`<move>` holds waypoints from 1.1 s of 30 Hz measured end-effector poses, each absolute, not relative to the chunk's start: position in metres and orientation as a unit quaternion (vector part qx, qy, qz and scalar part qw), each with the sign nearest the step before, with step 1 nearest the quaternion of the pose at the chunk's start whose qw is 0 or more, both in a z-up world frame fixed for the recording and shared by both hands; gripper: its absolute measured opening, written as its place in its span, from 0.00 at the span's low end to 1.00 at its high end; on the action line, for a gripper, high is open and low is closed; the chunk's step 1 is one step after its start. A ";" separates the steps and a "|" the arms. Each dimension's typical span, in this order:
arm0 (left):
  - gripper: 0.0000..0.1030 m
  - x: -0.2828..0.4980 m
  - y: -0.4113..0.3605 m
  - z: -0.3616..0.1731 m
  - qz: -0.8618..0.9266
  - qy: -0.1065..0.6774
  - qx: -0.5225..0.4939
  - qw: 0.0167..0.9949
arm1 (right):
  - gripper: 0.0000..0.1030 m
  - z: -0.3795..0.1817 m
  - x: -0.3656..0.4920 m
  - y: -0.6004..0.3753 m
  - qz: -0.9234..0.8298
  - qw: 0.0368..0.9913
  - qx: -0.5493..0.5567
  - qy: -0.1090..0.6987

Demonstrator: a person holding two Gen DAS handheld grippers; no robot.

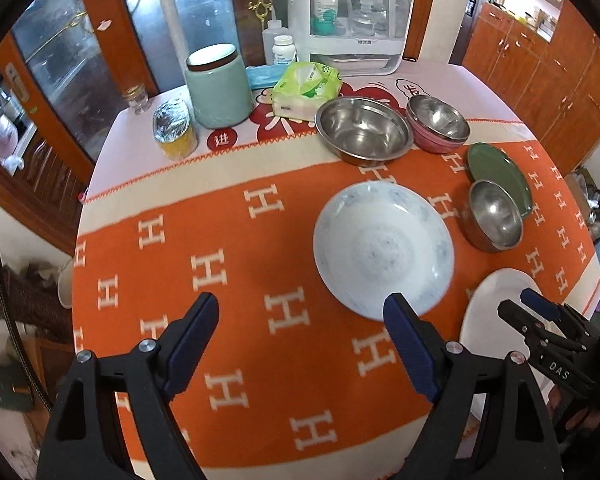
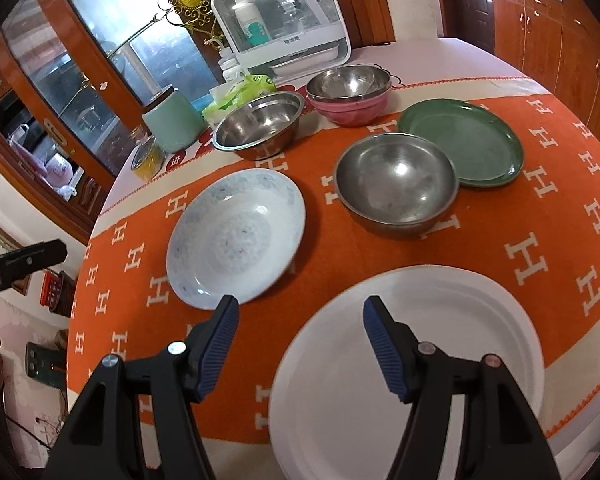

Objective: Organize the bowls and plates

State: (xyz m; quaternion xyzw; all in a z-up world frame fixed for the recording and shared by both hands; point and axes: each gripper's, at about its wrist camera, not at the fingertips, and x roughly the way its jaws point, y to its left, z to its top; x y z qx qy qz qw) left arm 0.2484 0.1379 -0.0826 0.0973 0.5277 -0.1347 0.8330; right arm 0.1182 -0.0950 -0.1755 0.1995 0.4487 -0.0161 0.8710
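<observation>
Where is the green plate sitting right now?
The green plate lies on the orange cloth toward the far right in the right wrist view, just behind the small steel bowl, whose rim overlaps its near edge.

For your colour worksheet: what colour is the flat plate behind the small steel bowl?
Green plate, clearest in the right wrist view.

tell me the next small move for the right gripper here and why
Probably ease the right gripper forward and down to the near rim of the plain white plate. Its jaws stand open and empty just above that plate, the closest dish to it. The patterned plate, the steel bowl and the green plate all lie farther off, each apart on the orange cloth.
</observation>
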 end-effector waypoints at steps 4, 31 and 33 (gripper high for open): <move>0.81 0.272 0.135 -0.090 -0.145 0.530 0.110 0.828 | 0.63 -0.180 0.130 -0.089 -0.015 0.872 0.211 0.442; 0.81 0.352 0.094 -0.203 -0.249 0.576 0.128 0.768 | 0.63 -0.236 0.186 -0.094 0.001 0.868 0.291 0.401; 0.81 0.356 0.093 -0.210 -0.253 0.582 0.120 0.763 | 0.63 -0.239 0.188 -0.096 0.008 0.868 0.296 0.399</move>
